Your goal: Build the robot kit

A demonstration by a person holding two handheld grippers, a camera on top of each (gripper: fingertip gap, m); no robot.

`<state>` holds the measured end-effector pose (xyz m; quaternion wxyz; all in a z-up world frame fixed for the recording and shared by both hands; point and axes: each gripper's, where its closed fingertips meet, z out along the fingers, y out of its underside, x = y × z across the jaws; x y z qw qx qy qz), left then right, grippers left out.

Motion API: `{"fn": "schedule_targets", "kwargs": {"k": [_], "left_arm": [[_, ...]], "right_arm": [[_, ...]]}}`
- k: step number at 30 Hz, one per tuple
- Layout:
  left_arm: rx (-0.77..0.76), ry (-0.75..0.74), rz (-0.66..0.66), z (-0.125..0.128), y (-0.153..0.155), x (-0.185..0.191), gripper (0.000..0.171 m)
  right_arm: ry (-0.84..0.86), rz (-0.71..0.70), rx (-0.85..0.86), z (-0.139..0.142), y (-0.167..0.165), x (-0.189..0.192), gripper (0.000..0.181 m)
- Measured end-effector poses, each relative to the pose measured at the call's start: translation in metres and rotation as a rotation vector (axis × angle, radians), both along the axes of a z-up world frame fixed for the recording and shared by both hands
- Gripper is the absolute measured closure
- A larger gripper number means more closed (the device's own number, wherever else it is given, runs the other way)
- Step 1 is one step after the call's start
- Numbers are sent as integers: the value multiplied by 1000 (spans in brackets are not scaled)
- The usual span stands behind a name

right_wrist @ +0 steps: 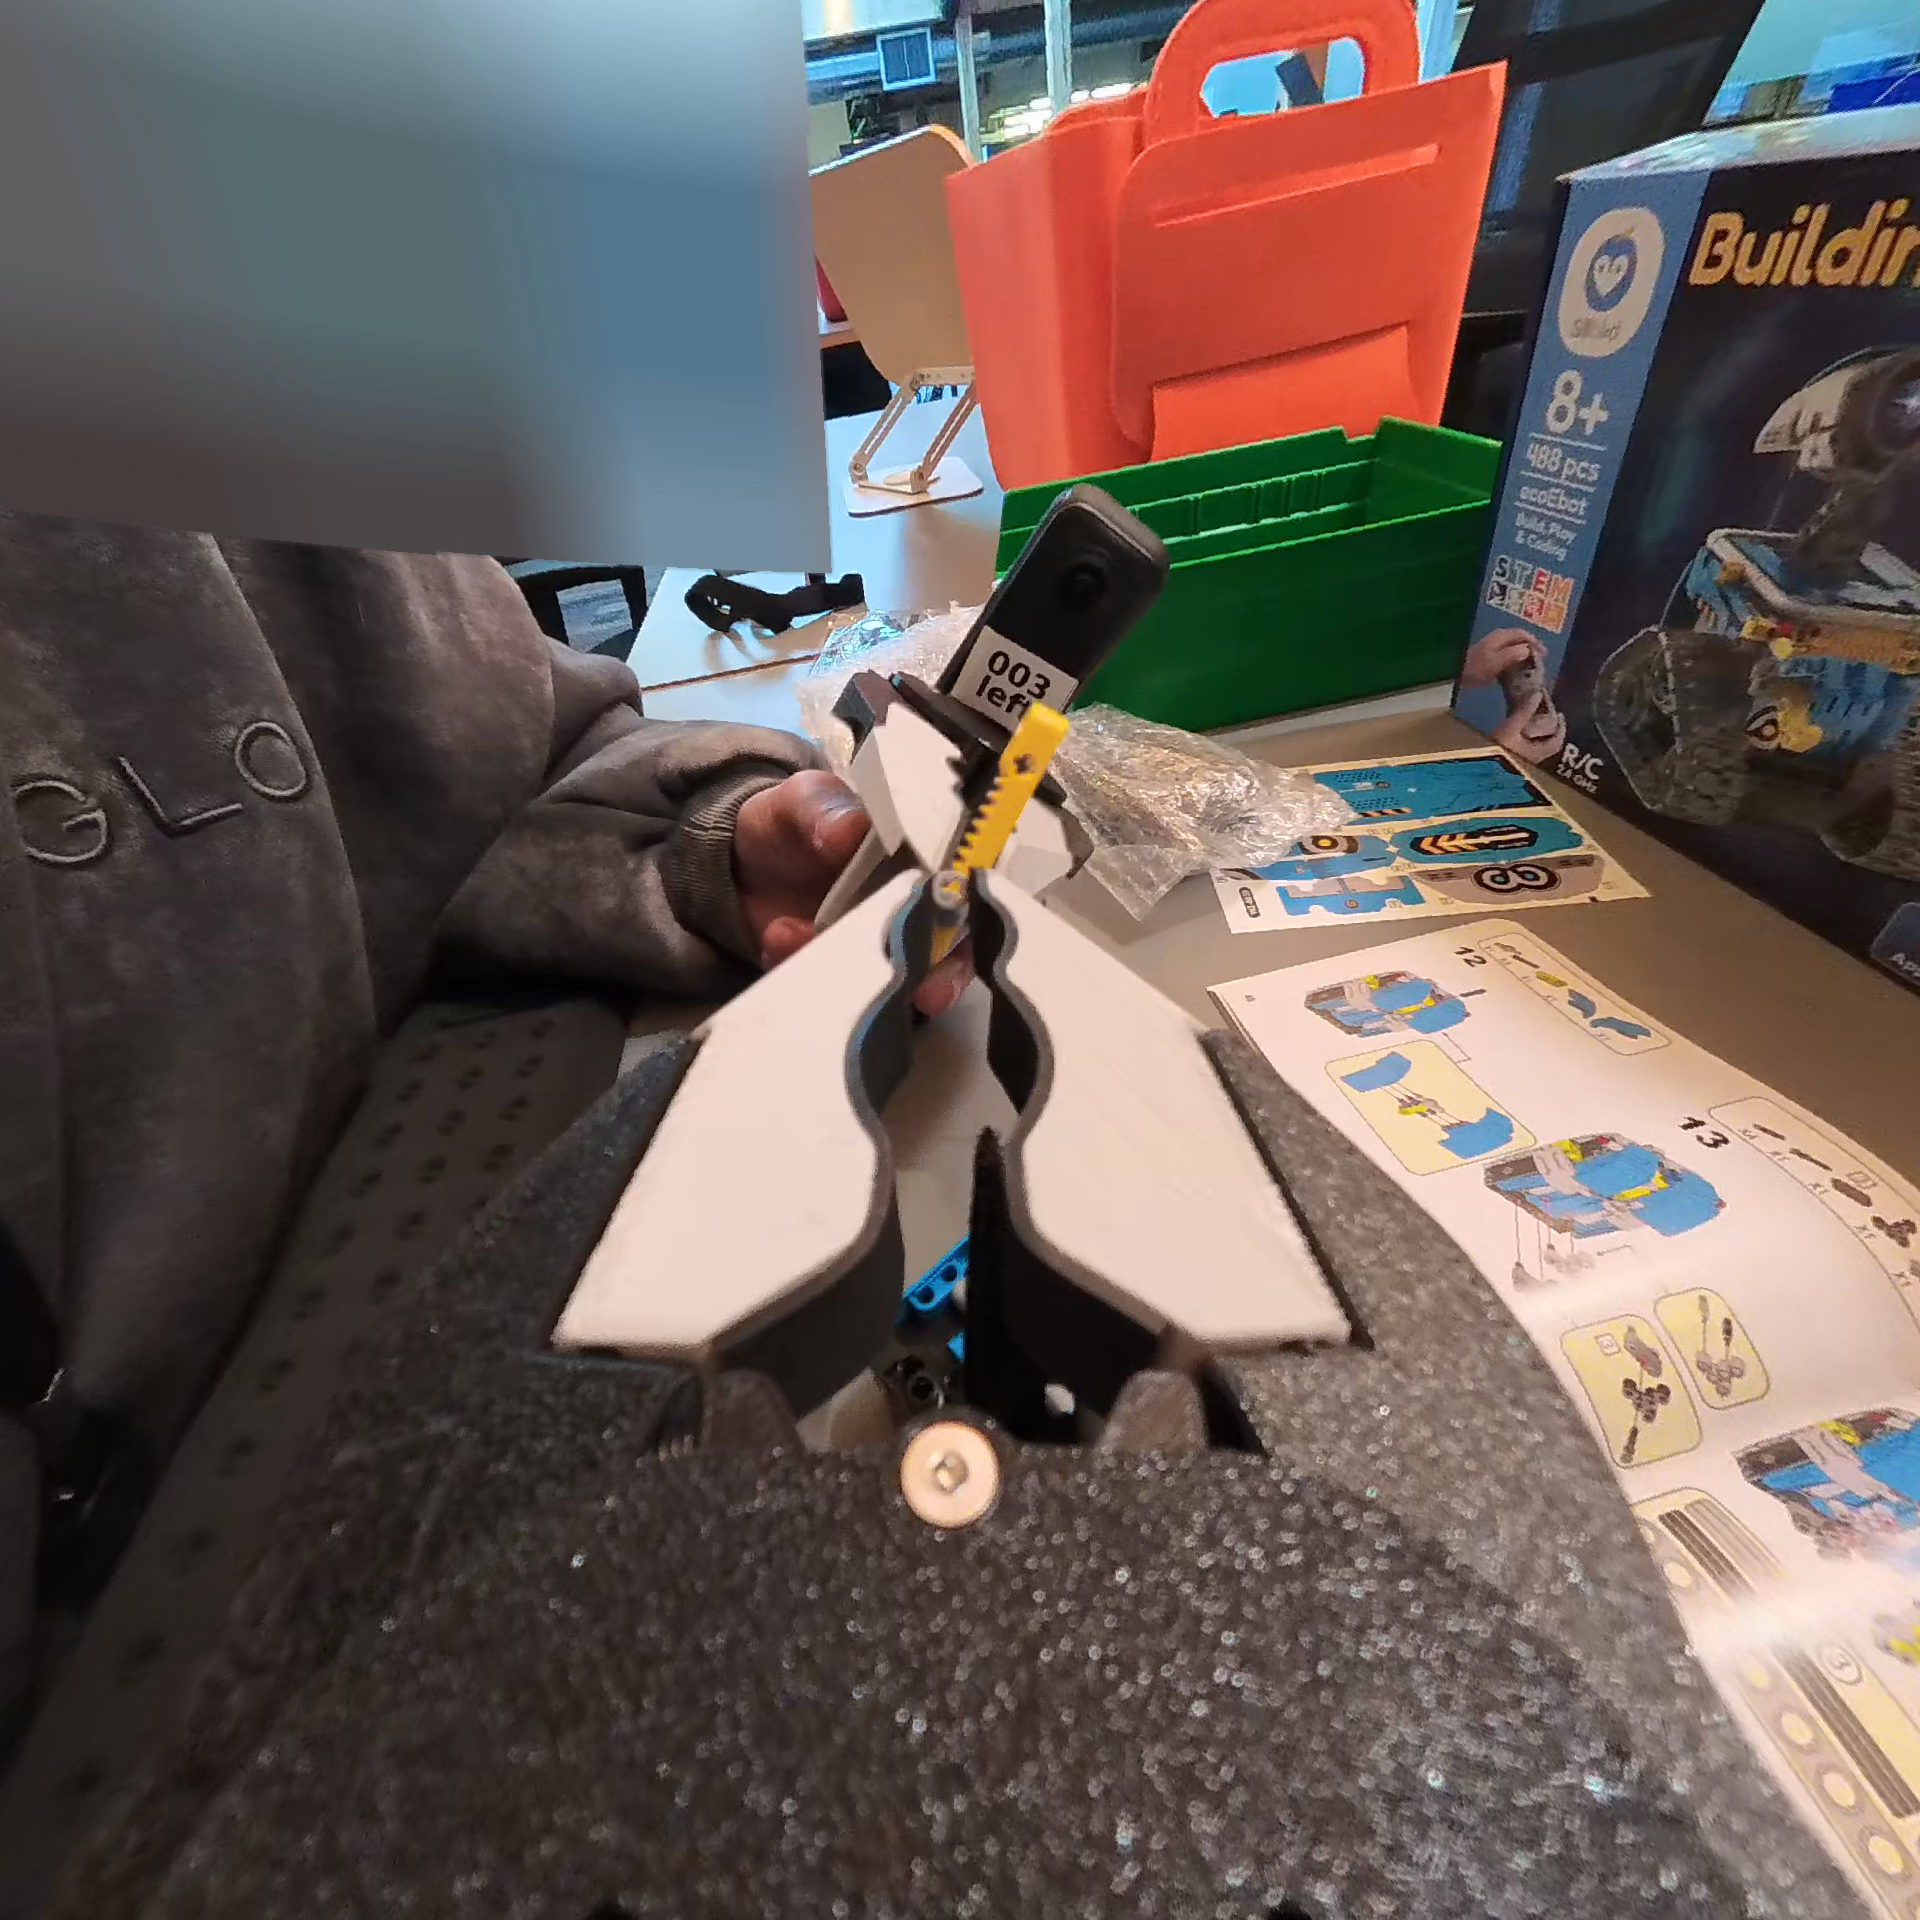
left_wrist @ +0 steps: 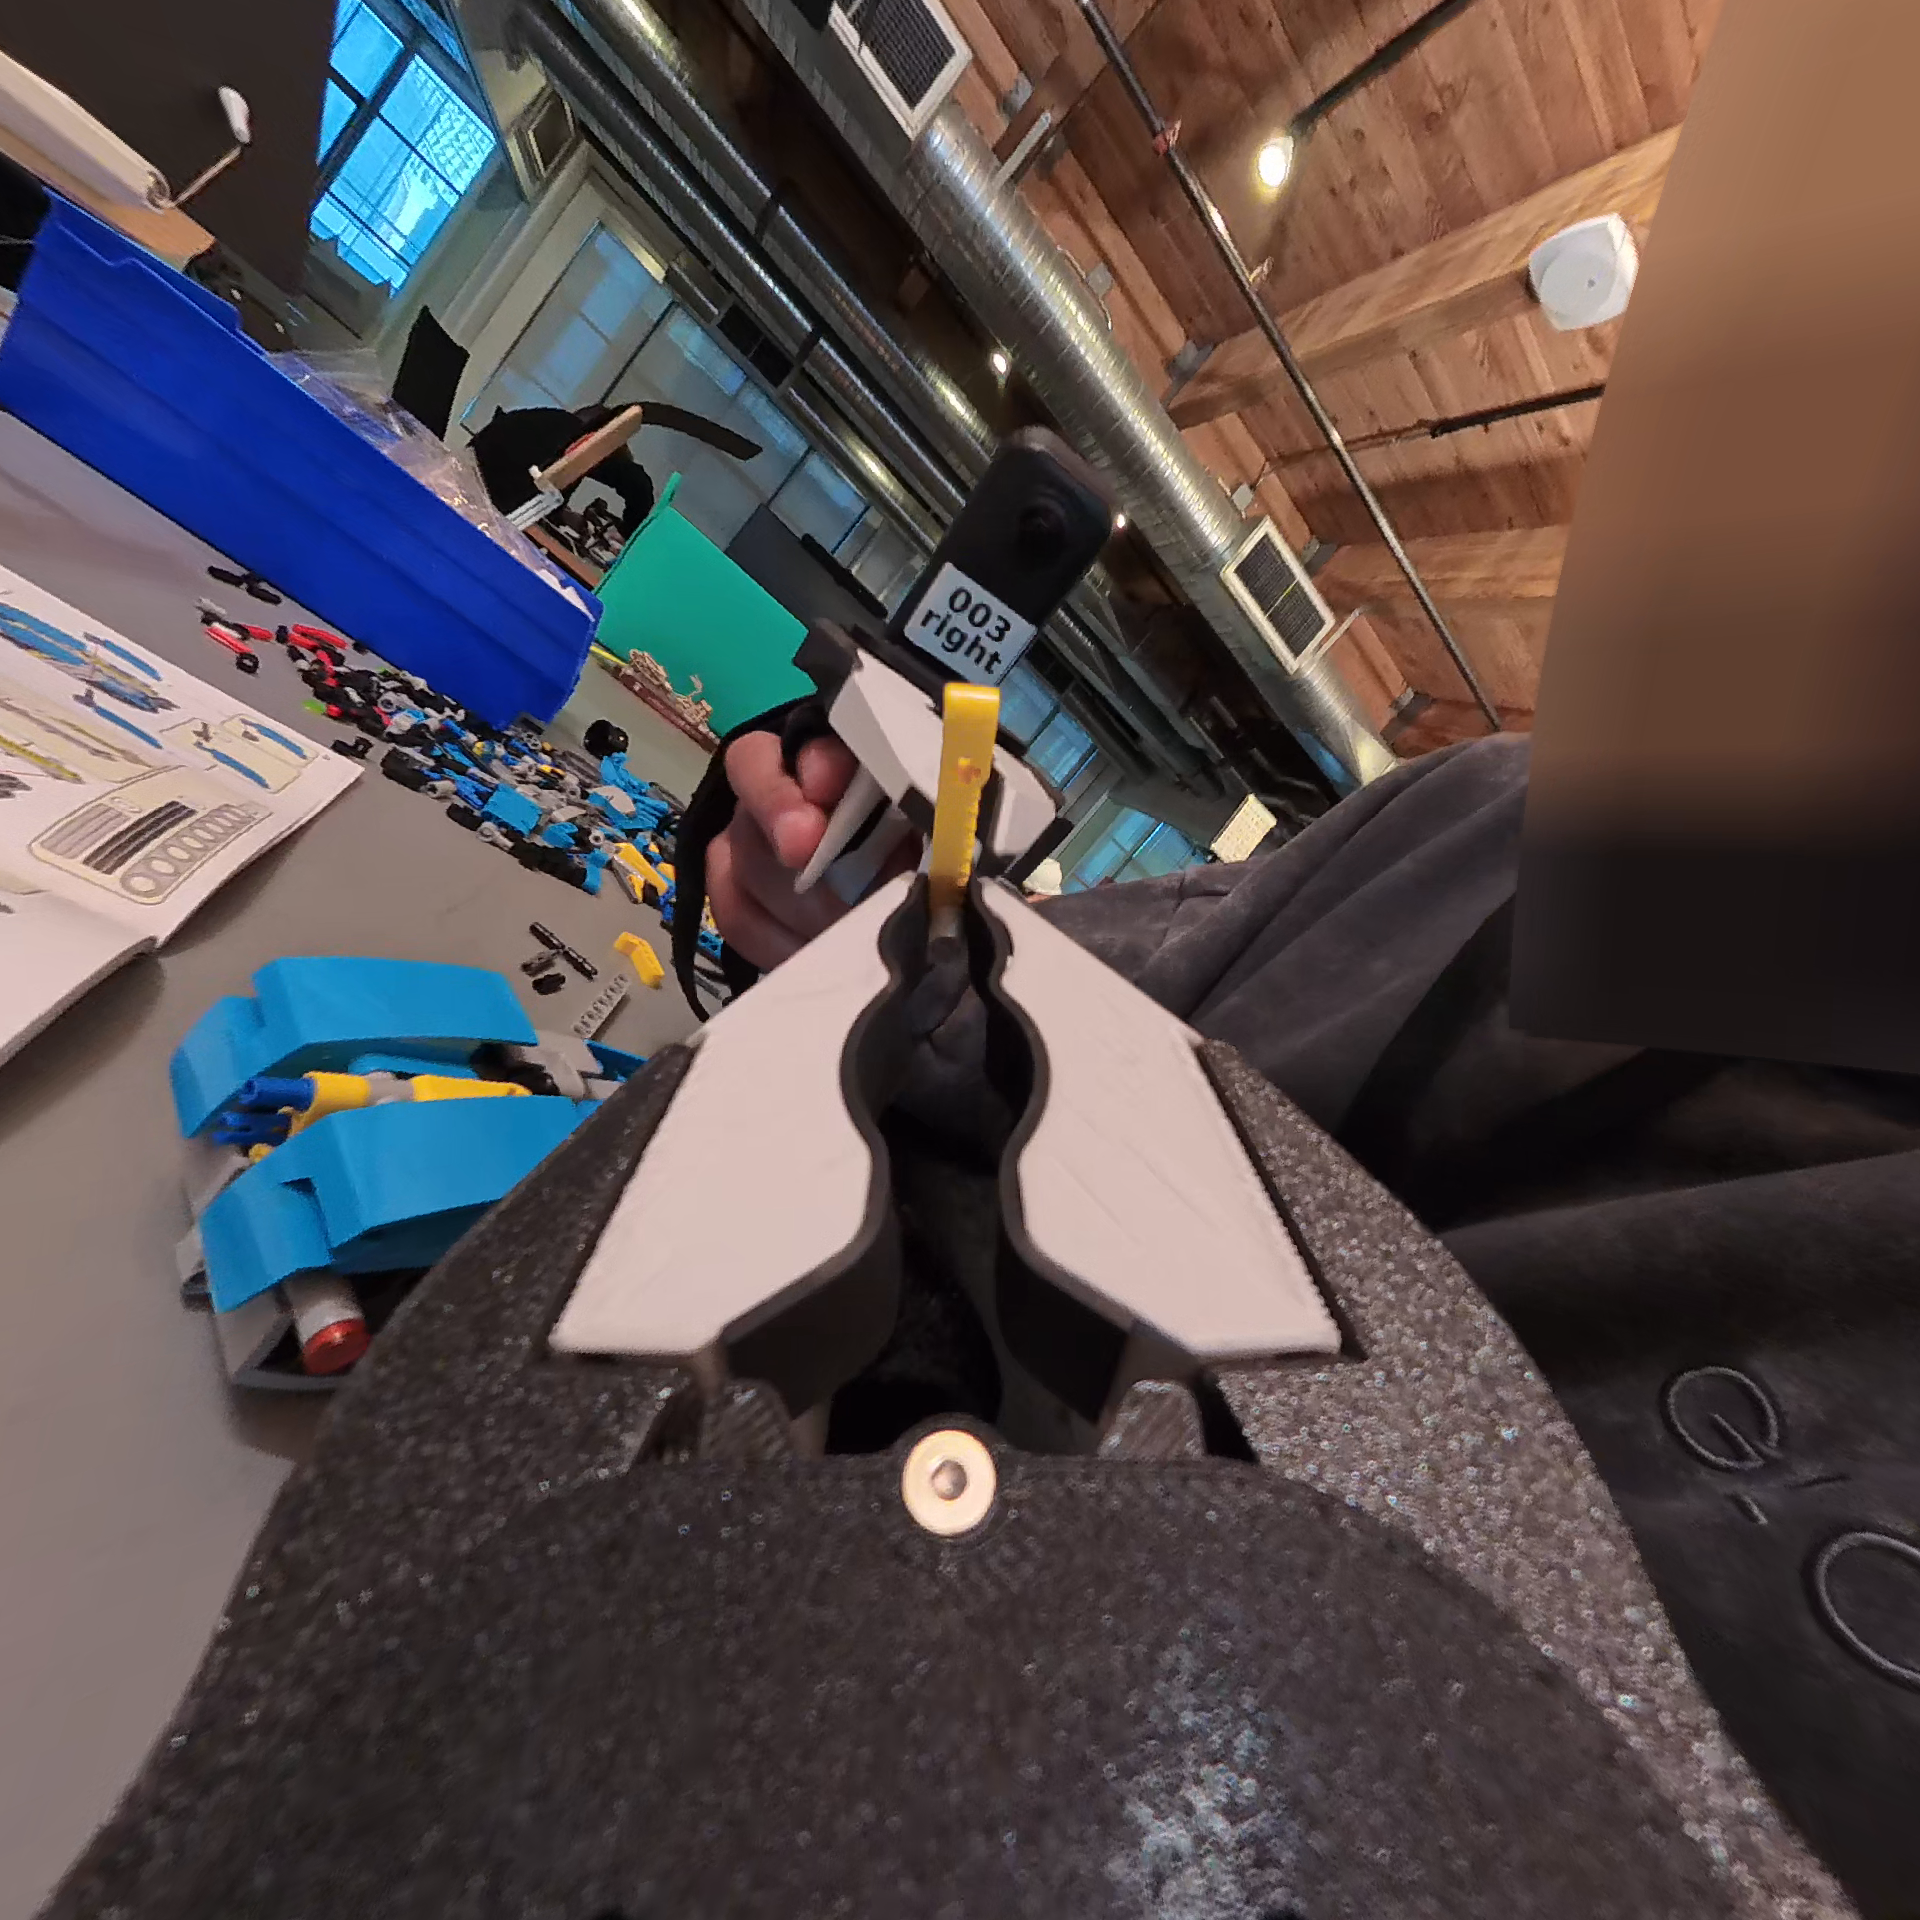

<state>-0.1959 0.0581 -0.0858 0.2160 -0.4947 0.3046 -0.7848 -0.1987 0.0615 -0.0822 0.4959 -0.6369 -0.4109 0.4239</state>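
A yellow toothed beam [left_wrist: 961,790] is held in the air between both grippers, which face each other tip to tip. My left gripper [left_wrist: 948,899] is shut on its lower end. In the left wrist view my right gripper [left_wrist: 914,831] sits just beyond, around the same beam, held in a hand. In the right wrist view my right gripper [right_wrist: 951,894] is shut on the yellow beam [right_wrist: 1013,800], with a small grey pin at its tips. The left gripper [right_wrist: 966,862] shows behind it. A person in a grey sweatshirt [right_wrist: 260,831] holds both.
On the grey table [left_wrist: 104,1455] lie a blue part-built assembly [left_wrist: 364,1143], an open instruction booklet [right_wrist: 1558,1195], a pile of small parts [left_wrist: 520,769] and a blue bin [left_wrist: 260,447]. A green bin [right_wrist: 1299,582], orange bag [right_wrist: 1247,281], product box [right_wrist: 1745,468], sticker sheet [right_wrist: 1434,852] and bubble wrap [right_wrist: 1164,790] stand beyond.
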Motion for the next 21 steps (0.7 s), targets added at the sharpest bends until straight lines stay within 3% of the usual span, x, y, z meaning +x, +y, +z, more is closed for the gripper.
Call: {"fn": "schedule_targets", "kwargs": {"k": [9, 21], "left_arm": [[-33, -24, -11, 2, 2, -2, 166], [-87, -100, -60, 12, -6, -5, 166]], "right_arm": [[14, -1, -3, -2, 1, 0, 175], [157, 96, -74, 8, -8, -4, 175]]}}
